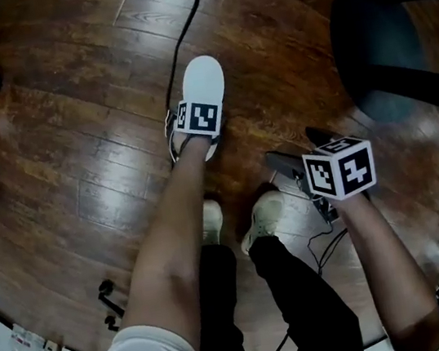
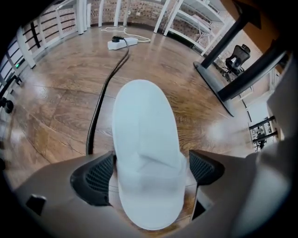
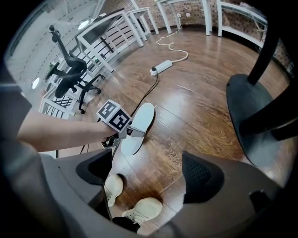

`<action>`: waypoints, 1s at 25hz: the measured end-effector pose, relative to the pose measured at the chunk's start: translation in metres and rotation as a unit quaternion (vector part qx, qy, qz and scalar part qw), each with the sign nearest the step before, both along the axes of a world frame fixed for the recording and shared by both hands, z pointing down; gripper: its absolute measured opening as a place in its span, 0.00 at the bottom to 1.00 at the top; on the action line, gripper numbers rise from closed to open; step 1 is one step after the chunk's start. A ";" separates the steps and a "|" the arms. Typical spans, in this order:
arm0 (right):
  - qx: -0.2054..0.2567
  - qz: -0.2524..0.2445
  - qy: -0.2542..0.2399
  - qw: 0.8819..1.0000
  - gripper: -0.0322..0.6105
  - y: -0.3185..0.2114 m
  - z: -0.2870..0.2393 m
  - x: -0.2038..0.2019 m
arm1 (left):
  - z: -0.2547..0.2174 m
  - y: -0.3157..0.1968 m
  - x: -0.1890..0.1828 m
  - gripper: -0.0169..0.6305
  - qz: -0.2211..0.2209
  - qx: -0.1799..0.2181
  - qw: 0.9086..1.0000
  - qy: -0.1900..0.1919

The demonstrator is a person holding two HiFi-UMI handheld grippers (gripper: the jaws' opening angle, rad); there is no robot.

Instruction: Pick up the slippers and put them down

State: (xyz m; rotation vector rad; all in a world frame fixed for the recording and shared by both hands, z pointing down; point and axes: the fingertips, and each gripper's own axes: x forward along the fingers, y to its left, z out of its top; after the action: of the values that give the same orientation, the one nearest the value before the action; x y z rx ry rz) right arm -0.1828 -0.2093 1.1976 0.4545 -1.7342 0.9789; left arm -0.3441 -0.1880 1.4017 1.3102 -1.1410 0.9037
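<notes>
The left claw (image 2: 151, 173) is closed on the near end of a white slipper (image 2: 144, 125), with one jaw pressing on each side. The slipper points away from the person over the wooden floor (image 1: 69, 112). Whether its far end touches the boards cannot be told. A black cable (image 1: 191, 18) runs along the floor just beside the slipper, leading to a white power strip (image 2: 122, 42) farther off.

The right claw (image 3: 149, 173) is spread wide with nothing between its jaws. It hangs above the floor near the person's pale shoes (image 1: 263, 217), well to the right of the slipper. A dark chair (image 1: 382, 54) stands beyond it on the right.
</notes>
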 end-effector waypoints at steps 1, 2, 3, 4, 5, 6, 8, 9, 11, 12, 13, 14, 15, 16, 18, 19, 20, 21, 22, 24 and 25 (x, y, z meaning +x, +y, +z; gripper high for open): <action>0.001 0.000 -0.001 1.000 0.81 0.000 -0.003 0.000 | -0.005 0.000 0.000 0.82 0.004 0.002 1.000 -0.002; 0.000 0.002 -0.003 1.000 0.81 0.000 -0.007 0.000 | -0.011 0.000 -0.002 0.82 0.007 0.002 1.000 -0.007; 0.000 0.004 -0.004 1.000 0.81 0.000 -0.010 0.000 | -0.018 0.002 -0.005 0.82 0.009 0.001 1.000 -0.012; -0.001 0.006 -0.005 1.000 0.81 0.001 -0.013 -0.001 | -0.024 0.003 -0.008 0.82 0.010 -0.001 1.000 -0.015; -0.001 0.008 -0.005 1.000 0.81 0.003 -0.016 -0.002 | -0.031 0.004 -0.008 0.82 0.011 -0.002 1.000 -0.014; -0.002 0.009 -0.005 1.000 0.81 0.006 -0.021 -0.003 | -0.039 0.006 -0.007 0.82 0.015 0.000 1.000 -0.010; -0.005 0.009 -0.007 1.000 0.81 0.014 -0.037 -0.009 | -0.061 0.009 -0.007 0.82 0.026 0.003 1.000 -0.007; -0.007 0.008 -0.008 1.000 0.81 0.017 -0.048 -0.012 | -0.076 0.011 -0.011 0.82 0.030 0.002 0.999 -0.010; -0.014 0.009 -0.009 1.000 0.81 0.022 -0.074 -0.016 | -0.112 0.018 -0.019 0.82 0.032 -0.007 0.999 -0.022; -0.018 0.011 -0.010 1.000 0.81 0.025 -0.087 -0.018 | -0.132 0.023 -0.023 0.82 0.032 -0.013 0.999 -0.028; -0.020 0.013 -0.010 1.000 0.80 0.028 -0.101 -0.018 | -0.152 0.028 -0.025 0.82 0.031 -0.017 0.999 -0.031; -0.020 0.014 -0.010 1.000 0.79 0.030 -0.116 -0.019 | -0.174 0.032 -0.027 0.82 0.031 -0.019 0.999 -0.033; -0.018 0.015 -0.010 1.000 0.79 0.031 -0.133 -0.019 | -0.198 0.037 -0.028 0.82 0.029 -0.020 0.999 -0.033; -0.016 0.015 -0.009 1.000 0.79 0.032 -0.153 -0.020 | -0.226 0.043 -0.029 0.82 0.028 -0.021 0.999 -0.030; -0.018 0.016 -0.005 1.000 0.79 0.038 -0.200 -0.020 | -0.287 0.055 -0.030 0.82 0.030 -0.020 0.999 -0.024; -0.019 0.013 -0.003 1.000 0.79 0.042 -0.225 -0.019 | -0.319 0.061 -0.032 0.82 0.033 -0.018 0.999 -0.024; -0.019 0.006 -0.002 1.000 0.79 0.047 -0.250 -0.019 | -0.349 0.068 -0.035 0.82 0.034 -0.016 0.999 -0.026; -0.015 -0.002 0.000 1.000 0.79 0.050 -0.276 -0.019 | -0.380 0.072 -0.040 0.82 0.033 -0.014 0.999 -0.026; -0.008 -0.008 0.000 1.000 0.79 0.052 -0.302 -0.020 | -0.410 0.072 -0.044 0.82 0.031 -0.008 0.999 -0.021; 0.017 -0.010 0.000 1.000 0.79 0.051 -0.356 -0.025 | -0.472 0.061 -0.045 0.82 0.035 0.021 0.999 0.008; 0.029 -0.008 -0.001 1.000 0.79 0.055 -0.385 -0.026 | -0.505 0.060 -0.043 0.82 0.042 0.034 0.998 0.022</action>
State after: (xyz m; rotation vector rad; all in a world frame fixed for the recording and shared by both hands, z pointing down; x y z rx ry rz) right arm -0.2091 -0.1545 0.8124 0.4758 -1.7686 0.9191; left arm -0.3867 -0.1277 0.8971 1.4358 -1.0974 0.9003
